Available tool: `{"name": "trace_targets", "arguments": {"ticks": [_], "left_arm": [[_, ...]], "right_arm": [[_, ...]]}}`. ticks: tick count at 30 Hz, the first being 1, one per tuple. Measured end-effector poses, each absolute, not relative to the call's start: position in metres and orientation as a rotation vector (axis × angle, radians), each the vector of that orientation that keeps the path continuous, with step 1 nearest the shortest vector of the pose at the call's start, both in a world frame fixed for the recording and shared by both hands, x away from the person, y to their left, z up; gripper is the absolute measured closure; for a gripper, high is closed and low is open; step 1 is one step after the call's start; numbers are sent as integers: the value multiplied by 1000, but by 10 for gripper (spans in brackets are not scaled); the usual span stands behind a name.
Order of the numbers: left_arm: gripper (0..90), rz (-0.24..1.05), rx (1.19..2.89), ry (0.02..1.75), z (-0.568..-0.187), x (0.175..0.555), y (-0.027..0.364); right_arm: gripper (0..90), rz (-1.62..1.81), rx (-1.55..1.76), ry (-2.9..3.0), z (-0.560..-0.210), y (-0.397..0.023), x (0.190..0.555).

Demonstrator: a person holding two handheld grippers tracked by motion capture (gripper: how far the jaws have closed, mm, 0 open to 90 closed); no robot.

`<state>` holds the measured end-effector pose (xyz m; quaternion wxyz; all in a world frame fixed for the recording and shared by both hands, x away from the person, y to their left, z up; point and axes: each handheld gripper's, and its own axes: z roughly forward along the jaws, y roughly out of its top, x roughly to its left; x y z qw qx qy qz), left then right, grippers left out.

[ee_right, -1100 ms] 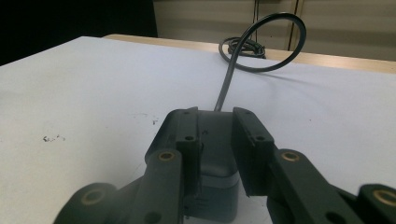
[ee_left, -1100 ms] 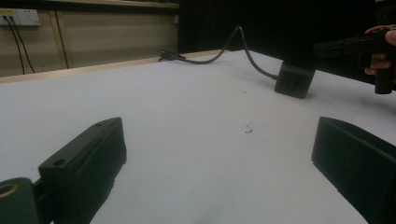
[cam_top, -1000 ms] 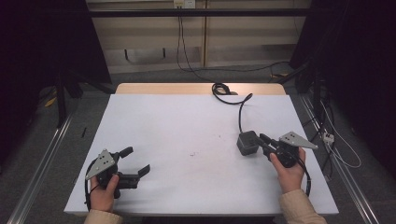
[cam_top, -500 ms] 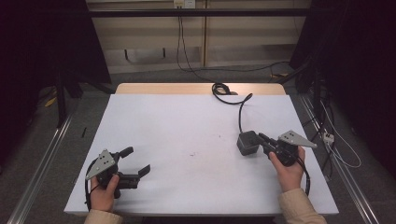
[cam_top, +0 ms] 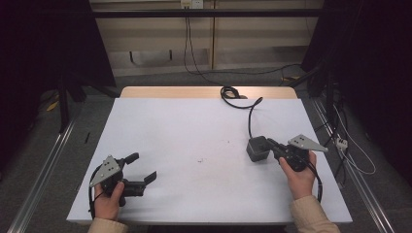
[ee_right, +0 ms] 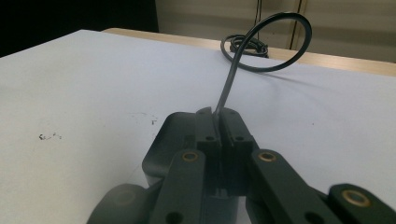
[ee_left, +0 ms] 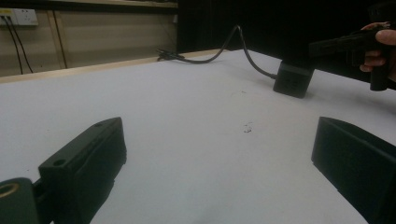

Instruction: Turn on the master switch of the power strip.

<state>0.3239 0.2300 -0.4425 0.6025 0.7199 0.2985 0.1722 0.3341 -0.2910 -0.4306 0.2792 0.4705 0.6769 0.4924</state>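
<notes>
The power adapter (cam_top: pixel 257 148), a dark grey block, lies on the white table (cam_top: pixel 194 131) toward its right edge, about midway between the near and far edges. A black cord (cam_top: pixel 250 114) rises from the adapter's far side, curves toward the far edge and ends in a coil (cam_top: pixel 228 92) lying at that edge, right of centre. The right gripper (cam_top: pixel 274 145), held in the person's right hand (cam_top: pixel 297 171), lies low over the table just right of the adapter; its jaws have just been closing and are now drawn together at the adapter's right side. In the right gripper view the two jaws meet above the adapter's top, with the cord emerging from between their tips; whether they pinch the cord or the block itself cannot be told. The left gripper (cam_top: pixel 143 167), held in the left hand (cam_top: pixel 108 201), rests near the table's near-left corner, well apart from the adapter, its jaws spread wide with only bare table between them.
</notes>
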Motion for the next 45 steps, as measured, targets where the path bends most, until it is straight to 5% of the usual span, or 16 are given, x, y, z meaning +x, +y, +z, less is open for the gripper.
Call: {"name": "trace_targets", "arguments": {"ticks": [45], "left_arm": [[27, 388, 1672, 695, -444, 325, 228]], "right_arm": [[900, 1304, 1255, 1889, -434, -283, 342]]}}
